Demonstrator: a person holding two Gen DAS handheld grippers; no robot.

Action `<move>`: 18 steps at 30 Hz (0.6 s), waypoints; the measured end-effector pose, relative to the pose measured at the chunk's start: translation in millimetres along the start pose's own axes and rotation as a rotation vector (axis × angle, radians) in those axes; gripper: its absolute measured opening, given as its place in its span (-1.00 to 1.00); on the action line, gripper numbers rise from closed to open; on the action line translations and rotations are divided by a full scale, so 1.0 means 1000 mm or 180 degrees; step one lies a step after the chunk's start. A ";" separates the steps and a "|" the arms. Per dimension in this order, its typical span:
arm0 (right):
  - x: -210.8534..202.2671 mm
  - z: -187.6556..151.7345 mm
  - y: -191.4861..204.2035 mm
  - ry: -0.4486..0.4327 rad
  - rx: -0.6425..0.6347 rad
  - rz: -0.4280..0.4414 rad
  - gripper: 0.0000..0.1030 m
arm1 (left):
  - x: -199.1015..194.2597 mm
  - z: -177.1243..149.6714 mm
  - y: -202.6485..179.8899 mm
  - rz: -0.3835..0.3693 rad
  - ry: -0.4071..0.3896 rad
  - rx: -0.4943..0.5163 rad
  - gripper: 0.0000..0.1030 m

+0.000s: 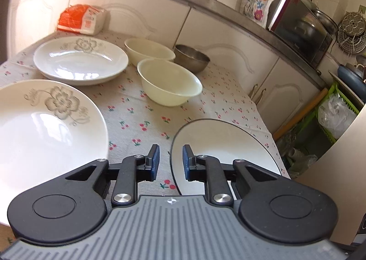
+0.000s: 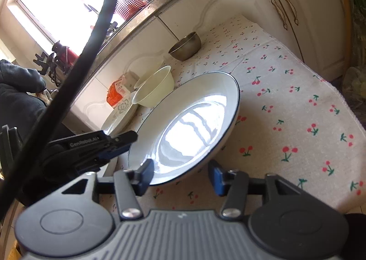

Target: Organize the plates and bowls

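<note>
In the left wrist view, the left gripper (image 1: 172, 161) is held low over the cherry-print tablecloth (image 1: 141, 109), pitched downward. Its jaws are nearly together. The near rim of the blue-rimmed plate (image 1: 228, 145) is seen just beside the right pad, but no clamp on it is evident. 2 flowered plates (image 1: 45, 127) are laid to the left. 2 cream bowls (image 1: 169, 81) and 1 steel bowl (image 1: 192, 57) are set farther back.

In the right wrist view, the right gripper (image 2: 180, 176) is angled down at the same plate (image 2: 194, 118), its jaws spread about halfway, with the near rim between them and unpressed. The rim should be seated deep between the pads before any closing, and the plate kept level when it is carried toward the flowered plates.
</note>
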State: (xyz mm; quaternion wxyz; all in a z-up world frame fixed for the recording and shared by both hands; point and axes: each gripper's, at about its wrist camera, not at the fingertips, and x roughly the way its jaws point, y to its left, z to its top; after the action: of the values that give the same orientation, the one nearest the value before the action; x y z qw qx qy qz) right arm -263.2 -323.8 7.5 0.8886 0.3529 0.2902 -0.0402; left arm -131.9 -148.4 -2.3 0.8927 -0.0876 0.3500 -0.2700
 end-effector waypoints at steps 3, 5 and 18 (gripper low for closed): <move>-0.005 -0.001 0.002 -0.0022 -0.0032 -0.0042 0.28 | -0.006 0.001 0.002 0.0021 -0.0025 0.0016 -0.54; -0.007 -0.002 0.003 -0.0034 -0.0033 -0.0045 0.31 | -0.009 0.002 0.006 0.0034 -0.0037 0.0021 -0.47; -0.020 0.006 0.014 -0.0199 -0.0042 -0.0133 0.74 | -0.029 0.014 0.021 -0.0032 -0.0129 -0.0100 0.36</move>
State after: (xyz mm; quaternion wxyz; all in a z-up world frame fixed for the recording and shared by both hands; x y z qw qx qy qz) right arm -273.2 -319.8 29.9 0.8985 0.3395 0.2698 -0.0679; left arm -131.9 -115.7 17.9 0.8967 -0.1089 0.3357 -0.2671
